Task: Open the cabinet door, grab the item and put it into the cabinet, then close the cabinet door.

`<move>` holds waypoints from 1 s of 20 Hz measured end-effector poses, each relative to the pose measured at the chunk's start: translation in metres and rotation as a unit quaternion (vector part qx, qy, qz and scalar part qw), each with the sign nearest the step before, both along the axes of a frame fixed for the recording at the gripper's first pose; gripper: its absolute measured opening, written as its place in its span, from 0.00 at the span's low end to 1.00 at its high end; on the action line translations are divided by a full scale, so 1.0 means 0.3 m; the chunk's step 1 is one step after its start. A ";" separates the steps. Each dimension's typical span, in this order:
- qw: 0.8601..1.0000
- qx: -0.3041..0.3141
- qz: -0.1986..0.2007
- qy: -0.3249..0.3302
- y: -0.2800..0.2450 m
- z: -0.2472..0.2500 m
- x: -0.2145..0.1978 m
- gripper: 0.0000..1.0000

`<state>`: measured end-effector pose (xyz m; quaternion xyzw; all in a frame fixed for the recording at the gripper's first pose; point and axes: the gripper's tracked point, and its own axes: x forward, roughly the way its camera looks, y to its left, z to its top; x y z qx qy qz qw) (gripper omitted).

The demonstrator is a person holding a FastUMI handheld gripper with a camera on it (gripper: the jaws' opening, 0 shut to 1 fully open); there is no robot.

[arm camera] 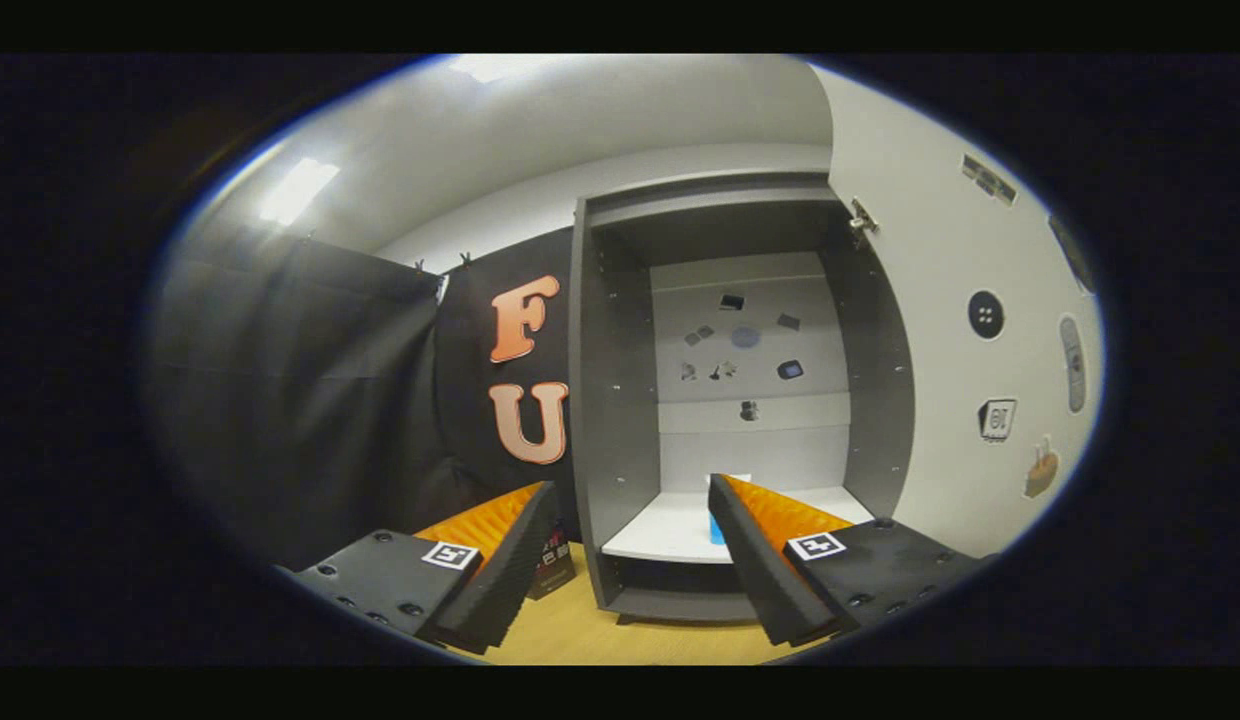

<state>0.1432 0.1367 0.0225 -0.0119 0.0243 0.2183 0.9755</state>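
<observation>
My claw [630,560] is spread wide, empty; the blue item [716,528] lies on the cabinet shelf [660,530], lower centre (door [940,330] swung right).

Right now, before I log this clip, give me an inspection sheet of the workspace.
Surface: wooden floor under the cabinet.
Job's things: cabinet open, door swung right; blue item on the white shelf, partly hidden by a finger.
Clutter: dark box beside the cabinet; stickers on back panel and door.
Grippers: gripper fingers open, holding nothing, facing the shelf.
Cables: nothing seen.
Surroundings: black cloth wall, ceiling lights.
</observation>
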 end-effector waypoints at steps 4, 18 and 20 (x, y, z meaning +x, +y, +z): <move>1.000 -0.011 0.002 -0.017 -0.132 0.075 -0.256 0.96; 0.961 -0.069 -0.262 -0.064 -0.930 0.247 -0.667 0.97; 0.951 -0.054 -0.299 -0.065 -1.055 0.251 -0.626 0.98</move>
